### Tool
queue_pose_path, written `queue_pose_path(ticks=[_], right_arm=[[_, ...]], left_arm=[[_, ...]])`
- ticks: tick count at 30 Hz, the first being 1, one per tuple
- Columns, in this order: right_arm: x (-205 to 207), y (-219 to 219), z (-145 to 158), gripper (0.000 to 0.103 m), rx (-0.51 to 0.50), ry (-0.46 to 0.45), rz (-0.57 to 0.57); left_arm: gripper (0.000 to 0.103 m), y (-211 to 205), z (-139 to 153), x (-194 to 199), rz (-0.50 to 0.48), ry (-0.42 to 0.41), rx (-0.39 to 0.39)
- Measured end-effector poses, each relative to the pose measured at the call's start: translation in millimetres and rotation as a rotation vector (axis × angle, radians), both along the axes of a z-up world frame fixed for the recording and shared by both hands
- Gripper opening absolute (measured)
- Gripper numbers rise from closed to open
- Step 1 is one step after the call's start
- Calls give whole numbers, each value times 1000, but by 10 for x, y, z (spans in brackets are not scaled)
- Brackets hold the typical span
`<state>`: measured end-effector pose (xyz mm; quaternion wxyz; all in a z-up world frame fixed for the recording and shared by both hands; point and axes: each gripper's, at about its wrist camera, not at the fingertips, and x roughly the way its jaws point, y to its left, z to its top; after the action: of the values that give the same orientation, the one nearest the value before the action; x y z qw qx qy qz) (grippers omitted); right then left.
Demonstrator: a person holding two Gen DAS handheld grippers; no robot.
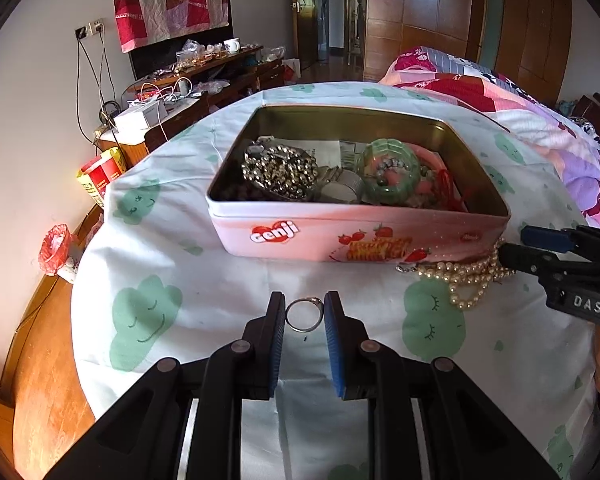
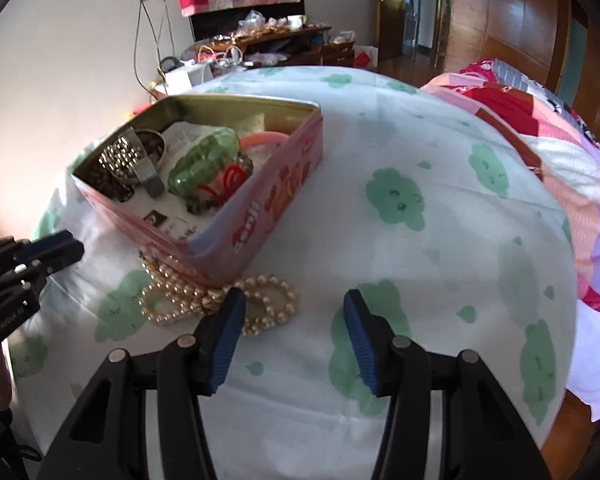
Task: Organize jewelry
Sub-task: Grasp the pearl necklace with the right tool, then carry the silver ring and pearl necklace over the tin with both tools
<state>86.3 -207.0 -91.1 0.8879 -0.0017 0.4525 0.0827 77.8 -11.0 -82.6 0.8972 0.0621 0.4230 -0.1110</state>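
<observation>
A silver ring (image 1: 304, 314) lies on the white cloth between the fingertips of my left gripper (image 1: 304, 307). The jaws stand close on either side of it; I cannot tell whether they grip it. A pink tin box (image 1: 363, 236) stands beyond, holding a beaded chain (image 1: 278, 170), a green bangle (image 1: 387, 170) and other jewelry. It also shows in the right wrist view (image 2: 276, 204). A pearl necklace (image 2: 220, 300) lies on the cloth against the box's front corner. My right gripper (image 2: 294, 304) is open and empty just right of the pearls.
The table is covered by a white cloth with green clouds (image 2: 395, 200). A bed with a pink patterned quilt (image 2: 539, 128) lies to the right. A cluttered wooden cabinet (image 1: 204, 76) stands behind. The wooden table edge (image 1: 44, 360) shows at the left.
</observation>
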Motion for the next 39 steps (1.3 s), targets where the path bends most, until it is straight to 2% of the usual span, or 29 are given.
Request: queue_pose_path(ticks=[6, 10, 16, 24, 29, 33, 35, 36, 39], right_arm=[[-38, 53, -20, 49, -35, 2, 53], [-190, 120, -7, 21, -36, -1, 121], [-404, 169, -5, 11, -32, -32, 142], [-479, 160, 112, 9, -15, -73, 128], [-478, 130, 119, 9, -15, -66, 113], [-500, 129, 81, 13, 3, -20, 165], [-521, 130, 96, 47, 1, -36, 183], [-529, 132, 108, 52, 5, -49, 192], [-516, 205, 138, 54, -15, -88, 250]], left_arm=[[20, 21, -3, -4, 1, 3, -12], [20, 21, 3, -15, 2, 2, -14], [20, 16, 15, -39, -5, 5, -17], [20, 25, 96, -66, -2, -12, -27], [20, 46, 94, -76, 3, -10, -31], [20, 52, 87, -75, 1, -7, -34], [20, 49, 82, -76, -1, -5, -33], [20, 48, 79, -78, -2, -5, -33], [20, 40, 71, -78, -4, -2, -34]])
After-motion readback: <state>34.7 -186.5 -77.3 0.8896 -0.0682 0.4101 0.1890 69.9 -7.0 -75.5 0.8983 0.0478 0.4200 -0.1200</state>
